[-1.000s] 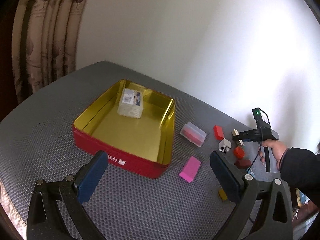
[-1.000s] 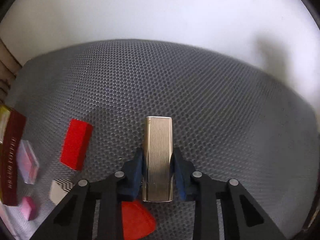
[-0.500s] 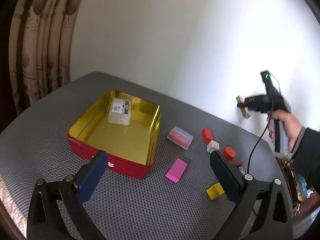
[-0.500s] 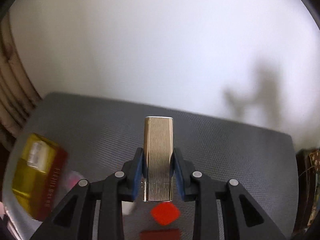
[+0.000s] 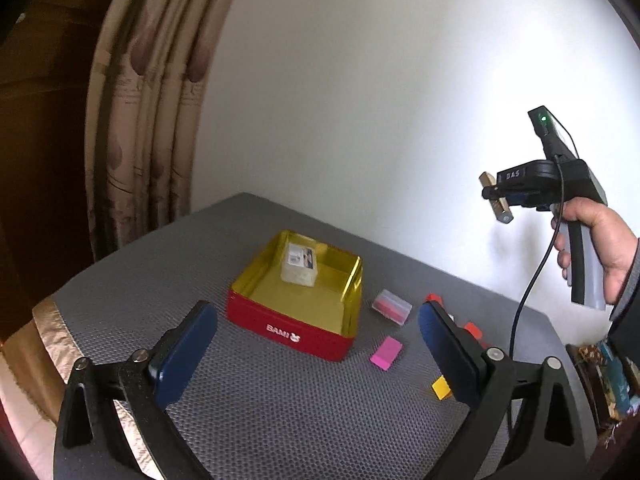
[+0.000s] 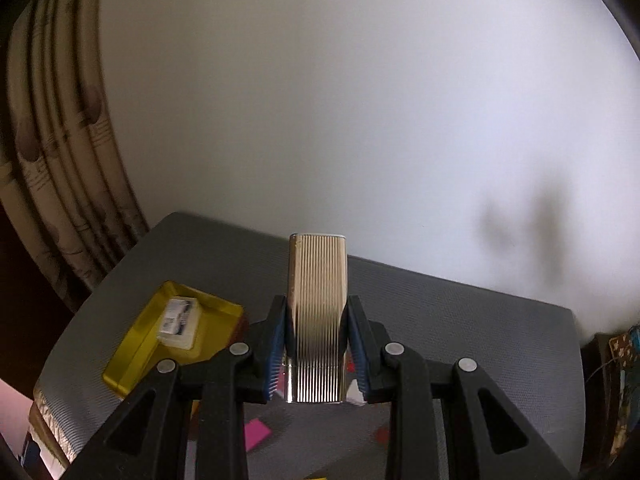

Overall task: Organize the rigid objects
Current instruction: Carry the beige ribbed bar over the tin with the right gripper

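Gripping a ribbed gold case (image 6: 317, 312) high above the grey table (image 5: 280, 412), right gripper (image 6: 316, 354) clamped on it, left gripper (image 5: 318, 354) empty, jaws closing, red tin (image 5: 294, 326) holding a clear box (image 5: 300, 266)

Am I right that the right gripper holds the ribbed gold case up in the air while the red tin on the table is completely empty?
Not quite: the red tin is not empty. A clear plastic box with a label already lies inside it, as the left wrist view shows. The rest holds: the right gripper is shut on the ribbed gold case, held above the table.
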